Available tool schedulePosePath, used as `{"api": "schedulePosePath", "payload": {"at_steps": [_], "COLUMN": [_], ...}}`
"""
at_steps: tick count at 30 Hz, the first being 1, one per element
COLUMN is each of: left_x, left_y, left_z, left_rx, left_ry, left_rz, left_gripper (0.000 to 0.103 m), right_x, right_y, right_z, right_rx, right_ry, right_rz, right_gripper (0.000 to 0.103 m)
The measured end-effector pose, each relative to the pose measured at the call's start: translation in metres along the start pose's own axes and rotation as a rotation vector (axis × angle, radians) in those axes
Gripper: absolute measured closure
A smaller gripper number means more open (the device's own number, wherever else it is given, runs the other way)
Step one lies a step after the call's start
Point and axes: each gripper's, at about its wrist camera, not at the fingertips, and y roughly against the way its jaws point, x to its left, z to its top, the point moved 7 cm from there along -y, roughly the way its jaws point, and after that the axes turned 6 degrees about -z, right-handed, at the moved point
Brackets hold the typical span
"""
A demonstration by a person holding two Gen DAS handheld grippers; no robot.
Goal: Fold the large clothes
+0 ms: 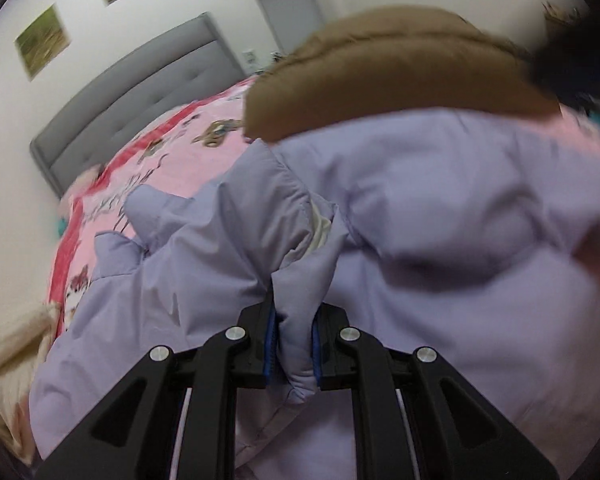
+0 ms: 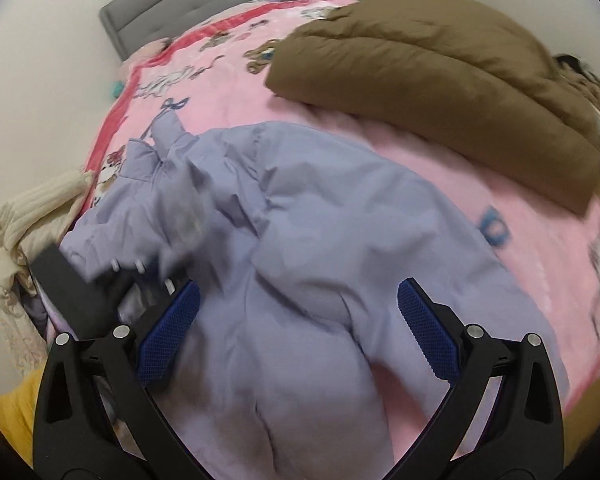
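Jacket (image 2: 320,240), the big purple one, lies spread on the pink blanket (image 2: 440,152). Our left gripper (image 1: 294,340) pinches a puffy fold at six o'clock; our right gripper (image 2: 298,332) hangs wide apart, holding nothing. We think the slippery fold could slide out if we tug fast. At twelve o'clock sits a brown coat (image 2: 440,64). Blur hides the sleeve ends.

1. The lavender jacket (image 1: 440,208) blurs toward the right edge of the left wrist view.
2. Lower left of the right wrist view, the left gripper (image 2: 140,272) is smeared, jaws unreadable there.
3. The wall pictures (image 1: 42,40), upper left, are too blurred to read.
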Motion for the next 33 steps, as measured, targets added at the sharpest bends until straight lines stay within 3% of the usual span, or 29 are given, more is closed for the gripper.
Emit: {"api": "schedulePosePath", "payload": {"at_steps": [1, 5, 7, 8, 14, 16, 19, 26, 30, 33], "left_x": [-0.003, 0.004, 0.002, 0.002, -0.001, 0.000, 0.008, 0.014, 0.046, 0.099], "left_y": [0.001, 0.011, 0.018, 0.019, 0.026, 0.027, 0.028, 0.060, 0.090, 0.110], "left_z": [-0.004, -0.001, 0.000, 0.002, 0.000, 0.000, -0.001, -0.029, -0.080, -0.135], "left_rx": [-0.003, -0.069, -0.095, -0.108, -0.135, -0.137, -0.138, -0.111, 0.006, 0.156], "left_ry": [-0.014, -0.023, -0.022, -0.023, -0.030, -0.012, 0.024, 0.019, 0.097, 0.159], "left_rz": [0.000, 0.037, 0.057, 0.069, 0.109, 0.113, 0.120, 0.135, 0.207, 0.345], "left_gripper": [0.090, 0.089, 0.089, 0.089, 0.089, 0.089, 0.084, 0.050, 0.049, 0.049], "right_x": [0.007, 0.051, 0.067, 0.074, 0.104, 0.107, 0.109, 0.138, 0.148, 0.153], "right_y": [-0.007, -0.047, -0.058, -0.063, -0.091, -0.102, -0.109, -0.087, -0.074, -0.068], "right_z": [0.009, 0.039, 0.049, 0.055, 0.065, 0.064, 0.065, 0.093, 0.118, 0.134], "right_rx": [0.006, 0.164, 0.195, 0.200, 0.286, 0.308, 0.328, 0.236, 0.174, 0.144], "right_ry": [0.008, 0.053, 0.076, 0.082, 0.129, 0.142, 0.110, 0.205, 0.229, 0.226], "right_rz": [0.060, 0.364, 0.449, 0.466, 0.533, 0.496, 0.516, 0.489, 0.474, 0.474], "right_gripper": [0.020, 0.028, 0.045, 0.048, 0.050, 0.083, 0.088, 0.089, 0.089, 0.089]}}
